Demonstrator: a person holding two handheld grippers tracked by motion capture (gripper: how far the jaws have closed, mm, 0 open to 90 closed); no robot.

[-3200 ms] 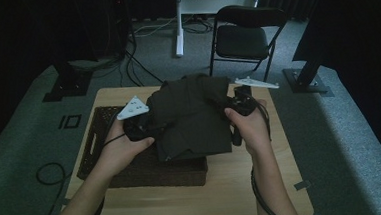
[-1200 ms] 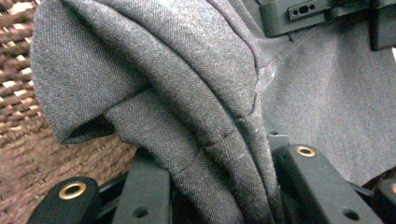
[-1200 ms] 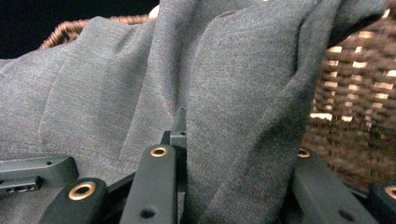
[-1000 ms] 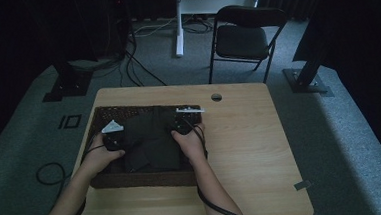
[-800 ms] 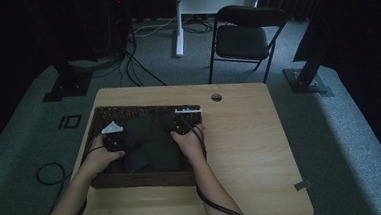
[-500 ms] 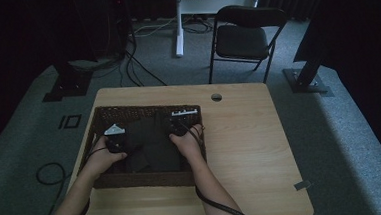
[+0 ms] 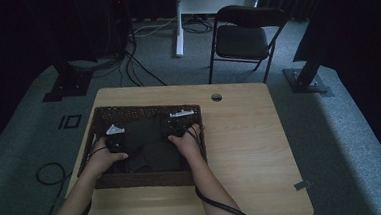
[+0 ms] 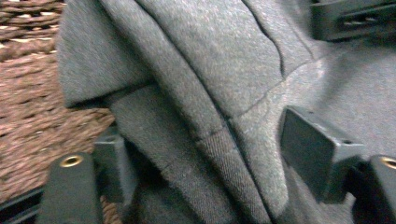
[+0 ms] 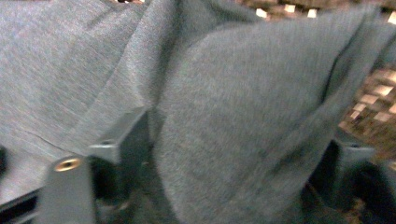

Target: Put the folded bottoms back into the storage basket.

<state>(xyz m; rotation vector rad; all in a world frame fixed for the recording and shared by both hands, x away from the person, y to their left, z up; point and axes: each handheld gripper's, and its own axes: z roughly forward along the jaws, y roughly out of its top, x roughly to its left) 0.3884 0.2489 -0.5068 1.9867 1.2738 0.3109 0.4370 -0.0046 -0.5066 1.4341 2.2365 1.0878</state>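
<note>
Lifting either gripper now risks snagging: the grey garment lies in the basket, folds between the just-opened, wide jaws of left gripper and right gripper.

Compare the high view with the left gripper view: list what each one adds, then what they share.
High view alone: the whole wooden table, the folding chair behind it, the person's forearms, and both grippers down inside the basket, left gripper and right gripper.

Left gripper view alone: close detail of the dark garment, its seams and a folded edge lying between that gripper's jaws, which have just been opening and stand apart from the fabric.

Both: the dark garment lying in the brown woven basket.
</note>
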